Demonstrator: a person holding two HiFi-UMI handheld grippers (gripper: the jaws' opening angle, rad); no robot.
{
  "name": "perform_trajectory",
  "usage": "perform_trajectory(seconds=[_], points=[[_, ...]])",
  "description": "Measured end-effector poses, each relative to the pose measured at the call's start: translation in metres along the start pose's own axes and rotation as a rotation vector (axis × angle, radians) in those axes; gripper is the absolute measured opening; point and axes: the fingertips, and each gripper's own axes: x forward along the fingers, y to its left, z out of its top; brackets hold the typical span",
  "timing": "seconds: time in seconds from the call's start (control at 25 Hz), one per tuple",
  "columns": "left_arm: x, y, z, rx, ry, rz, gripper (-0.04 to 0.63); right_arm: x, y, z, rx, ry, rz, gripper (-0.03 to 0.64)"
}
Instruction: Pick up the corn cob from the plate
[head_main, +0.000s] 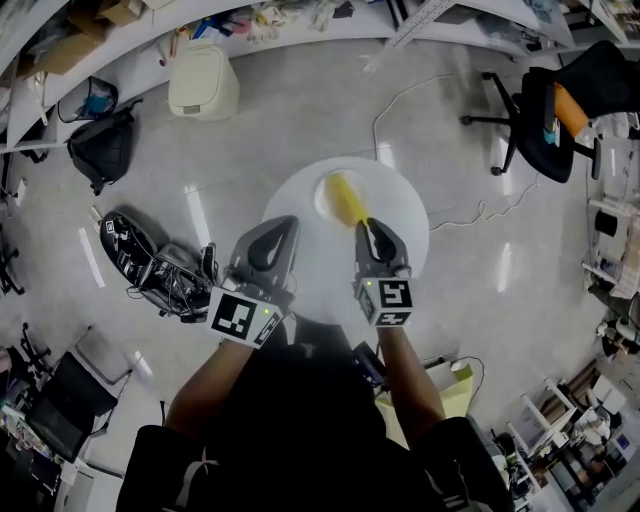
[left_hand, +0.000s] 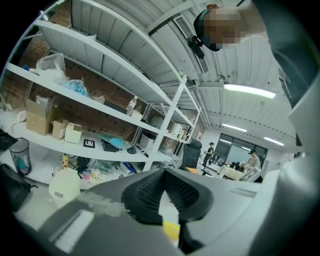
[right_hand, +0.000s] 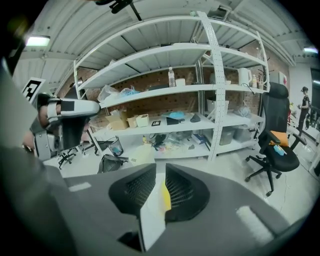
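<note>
A lab workroom: cluttered white shelving (right_hand: 160, 91), cardboard boxes (right_hand: 120, 121), an office chair (right_hand: 276, 115).

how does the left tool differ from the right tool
The right tool has its tip at the near end of the corn cob; the left tool sits off to the cob's left, clear of it. The left tool slants toward the cob; the right tool roughly lines up with it. Both have jaws slightly apart and grip nothing.
</note>
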Motion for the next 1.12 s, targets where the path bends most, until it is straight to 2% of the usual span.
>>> perform_trajectory(seconds=[0.32, 0.48, 1.12], points=[[0.006, 0.005, -0.004, -0.009, 0.011, -0.002, 0.001, 0.022, -0.008, -0.031, -0.054, 0.143, 0.021, 0.141], [0.010, 0.006, -0.006, -0.013, 0.017, -0.006, 0.002, 0.034, -0.013, -0.034, -0.088, 0.143, 0.032, 0.150], [0.017, 0.019, -0.016, -0.035, 0.040, -0.006, 0.002, 0.072, -0.022, -0.075, -0.182, 0.320, 0.098, 0.219]])
